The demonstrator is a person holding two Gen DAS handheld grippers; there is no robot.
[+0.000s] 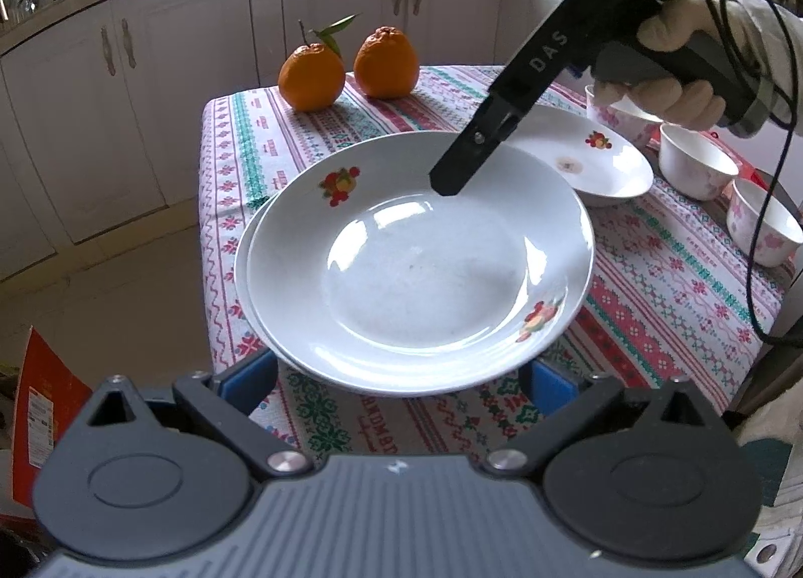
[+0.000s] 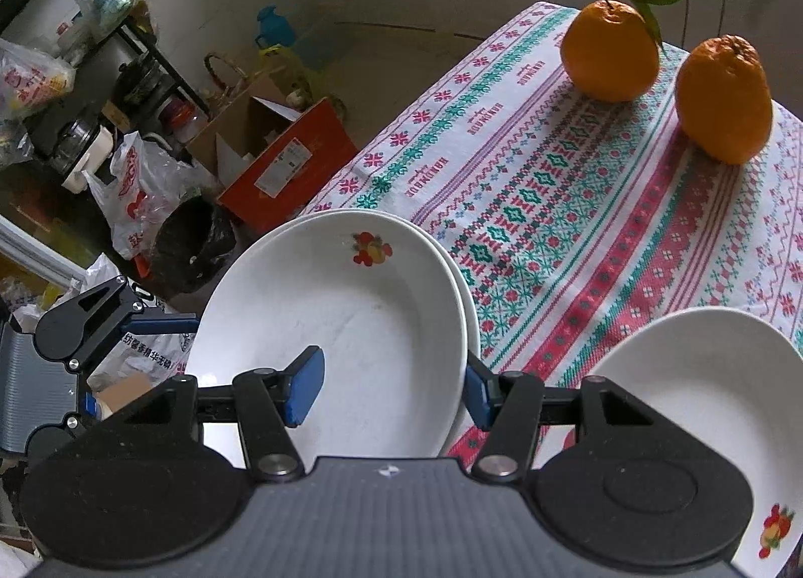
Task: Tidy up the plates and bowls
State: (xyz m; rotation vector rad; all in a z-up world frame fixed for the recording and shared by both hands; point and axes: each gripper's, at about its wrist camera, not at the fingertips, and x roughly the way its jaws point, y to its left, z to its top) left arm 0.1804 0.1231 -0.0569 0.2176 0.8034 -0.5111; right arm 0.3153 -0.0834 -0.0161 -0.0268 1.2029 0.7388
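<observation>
Plates, two of them, sit nested at the left front corner of the tabletop [image 1: 281, 136], which is covered by a woven-look cloth in red, green and pink bands. Only a sliver of the lower plate [image 1: 243, 252] shows on the left, under the top plate [image 1: 416, 277]. The top plate is round, deep, glossy white ceramic with fruit decals on its sloping wall.

The left gripper [image 1: 401, 377] has its jaws spread wide, and its blue pads are tucked under the near rim of the stack. I cannot tell whether they touch it.

At the far edge stand two knobbly oranges: the leafy orange [image 1: 308, 76] and the bare orange [image 1: 385, 63].

The right gripper [image 2: 390, 390], held in a hand [image 1: 672, 91], reaches down onto the stack's far rim. Its jaws are apart astride that rim, one pad inside the top plate and the other just outside.

To the right lies a third plate [image 1: 592, 161], of the same ware, with a brownish mark in its well. Along the right edge are three small white bowls with pink flowers: the far bowl [image 1: 620, 114], middle bowl [image 1: 695, 164] and near bowl [image 1: 763, 227].
</observation>
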